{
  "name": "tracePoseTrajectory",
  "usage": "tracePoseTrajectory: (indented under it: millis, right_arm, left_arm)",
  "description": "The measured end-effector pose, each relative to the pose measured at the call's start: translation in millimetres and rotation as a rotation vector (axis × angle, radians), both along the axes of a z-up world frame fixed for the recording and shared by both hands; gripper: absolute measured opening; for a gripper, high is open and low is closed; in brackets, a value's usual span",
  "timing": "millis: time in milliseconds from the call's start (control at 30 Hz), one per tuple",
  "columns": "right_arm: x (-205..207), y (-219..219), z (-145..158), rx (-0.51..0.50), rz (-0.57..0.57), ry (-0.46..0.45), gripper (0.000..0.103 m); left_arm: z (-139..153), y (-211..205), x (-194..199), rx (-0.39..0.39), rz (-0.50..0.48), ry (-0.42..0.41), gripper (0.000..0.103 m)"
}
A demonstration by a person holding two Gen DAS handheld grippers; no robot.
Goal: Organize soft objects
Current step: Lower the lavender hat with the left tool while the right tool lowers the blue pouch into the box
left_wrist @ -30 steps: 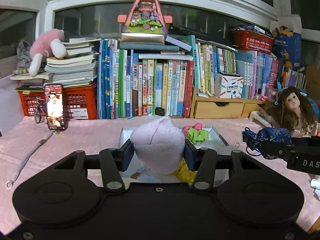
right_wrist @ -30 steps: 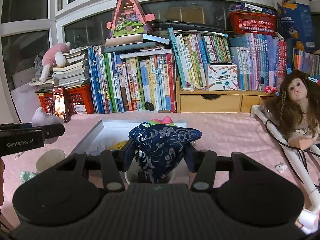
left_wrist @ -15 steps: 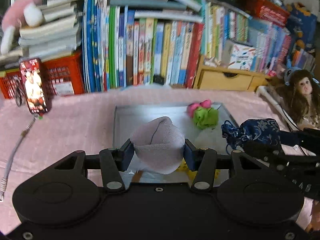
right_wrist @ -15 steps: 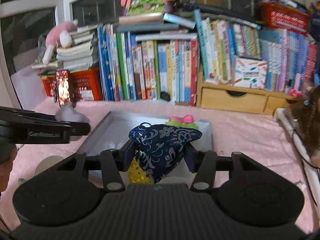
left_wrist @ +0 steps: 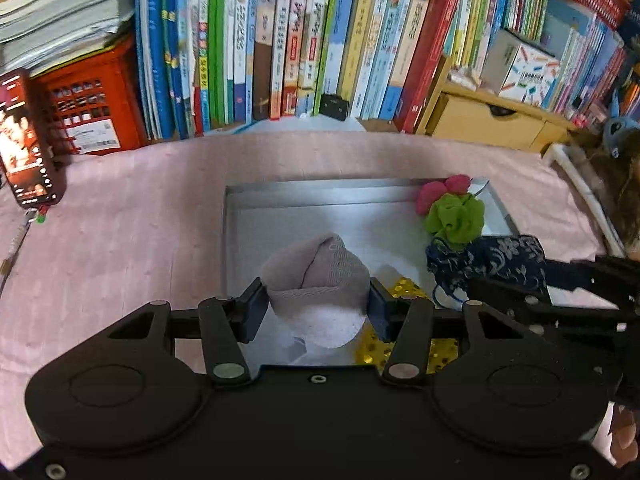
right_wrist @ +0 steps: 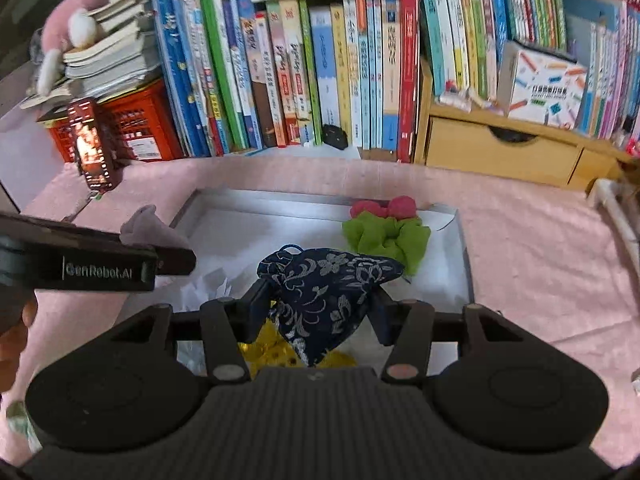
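The left gripper (left_wrist: 318,306) is clenched on a soft, pale mauve knitted hat (left_wrist: 320,280), its ribbed fabric bulging into a rounded cone between the two dark blue pads and hanging over the near part of a shallow grey tray (left_wrist: 304,196) with thin raised metal-looking walls and a white lining. The right gripper (right_wrist: 316,306) grasps a navy pouch (right_wrist: 326,284) of smooth cloth printed with pale floral scrolls, gathered at the top with a small cord loop; it sags in a loose triangular fold, also over the near end of the tray. From the left wrist view the pouch and the right gripper's black fingers show at the right, just beside the hat; from the right wrist view the left gripper's black finger, with white lettering, reaches in from the left with a tuft of the hat above it. In the far right corner of the tray lies a crumpled lime green scrunchie (right_wrist: 386,238), touching a rounded pink plush piece (right_wrist: 384,208) behind it. A shiny gold sequinned item (left_wrist: 404,288) lies in the near part of the tray, under the held things. The tray rests on a pink textured tablecloth (left_wrist: 132,220). Upright glossy books (right_wrist: 304,72) line the far edge, with a red plastic crate (right_wrist: 136,128) and a lit phone (left_wrist: 26,144) at the far left and a pale wooden drawer unit (right_wrist: 500,152) at the far right.
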State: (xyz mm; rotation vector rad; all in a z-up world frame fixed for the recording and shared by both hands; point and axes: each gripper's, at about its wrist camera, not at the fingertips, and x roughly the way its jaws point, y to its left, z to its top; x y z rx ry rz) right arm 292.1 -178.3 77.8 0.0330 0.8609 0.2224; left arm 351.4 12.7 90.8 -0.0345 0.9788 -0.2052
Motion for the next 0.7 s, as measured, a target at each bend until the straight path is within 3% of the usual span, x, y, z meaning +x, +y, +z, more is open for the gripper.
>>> tracePoseTrajectory:
  millis: [267, 700]
  right_arm:
    - [29.5, 10.3, -20.3, -0.009, -0.025, 0.062, 0.056]
    - [39.5, 20.2, -34.5, -0.038, 0.003, 0.088, 0.056]
  left_arm:
    - [-17.5, 1.9, 22.3, 0.009, 0.008, 0.054, 0.05]
    - [-40.3, -1.3, 29.7, -0.005, -0.007, 0.112, 0.05]
